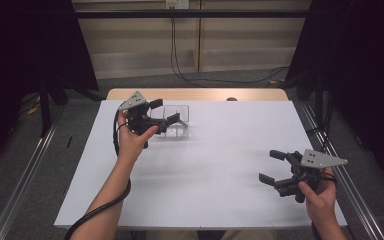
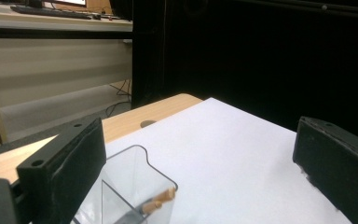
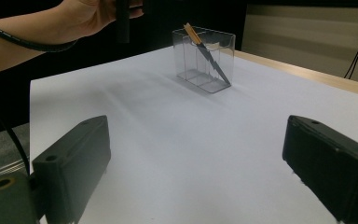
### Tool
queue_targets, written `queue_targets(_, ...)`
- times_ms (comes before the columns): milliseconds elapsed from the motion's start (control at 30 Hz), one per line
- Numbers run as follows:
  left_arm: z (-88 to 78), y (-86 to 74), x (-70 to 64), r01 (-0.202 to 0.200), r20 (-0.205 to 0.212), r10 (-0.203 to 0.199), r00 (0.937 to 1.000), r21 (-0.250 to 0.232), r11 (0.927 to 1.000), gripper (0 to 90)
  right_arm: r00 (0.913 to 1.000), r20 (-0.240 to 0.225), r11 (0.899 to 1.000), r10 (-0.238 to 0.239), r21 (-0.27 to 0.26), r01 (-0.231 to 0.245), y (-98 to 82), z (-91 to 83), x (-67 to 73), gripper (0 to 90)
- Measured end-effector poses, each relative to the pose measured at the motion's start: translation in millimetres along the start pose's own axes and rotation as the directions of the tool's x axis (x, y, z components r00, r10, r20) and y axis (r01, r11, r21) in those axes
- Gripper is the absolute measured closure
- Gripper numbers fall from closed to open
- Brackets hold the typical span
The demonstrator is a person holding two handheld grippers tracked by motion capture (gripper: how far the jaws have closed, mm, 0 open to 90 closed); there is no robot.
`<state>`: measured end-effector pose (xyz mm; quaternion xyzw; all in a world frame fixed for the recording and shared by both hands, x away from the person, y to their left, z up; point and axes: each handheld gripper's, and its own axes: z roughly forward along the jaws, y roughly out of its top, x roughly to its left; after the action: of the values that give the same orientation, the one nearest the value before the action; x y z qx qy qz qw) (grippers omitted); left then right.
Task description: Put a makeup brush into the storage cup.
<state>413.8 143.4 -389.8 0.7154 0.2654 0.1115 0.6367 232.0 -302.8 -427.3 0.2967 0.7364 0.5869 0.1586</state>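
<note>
left gripper (image 1: 166, 112): blocky black jaws wide, empty; beside clear, divided plastic box (image 3: 205, 59) holding slim grey pencil (image 3: 208, 52), perhaps | right gripper (image 1: 271, 166): wide, empty; matte white worktop (image 1: 220, 150)

1. Clear, colourless divided box (image 1: 176, 121), see-through walls.
2. Dark grey pen (image 3: 213, 59) with orange-tan end inside it.
3. White sheet (image 1: 215, 160) over pale wooden desk (image 1: 200, 94).
4. Black jaws and grey top plate on left hand-held gripper (image 1: 161, 113); same on right hand-held gripper (image 1: 272, 166).
5. Black cables, grey carpeted floor (image 1: 30, 165).
</note>
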Motion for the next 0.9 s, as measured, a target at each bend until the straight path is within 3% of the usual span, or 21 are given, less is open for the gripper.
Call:
queue_targets(300,-16.5,-4.6,-5.9,0.004,0.031,-0.004,0.9995,-0.013,0.9999,0.1,1.0,-0.001,1.0,-0.002,0.007,0.002,-0.2,1.2,1.0,7.4)
queue_targets(900,-34.7,-14.3,-18.1,-0.022,0.066,0.022,0.9976,0.006,0.9997,0.1,1.0,0.009,1.0,0.002,0.003,-0.002,-1.0,-1.3,1.1,7.4)
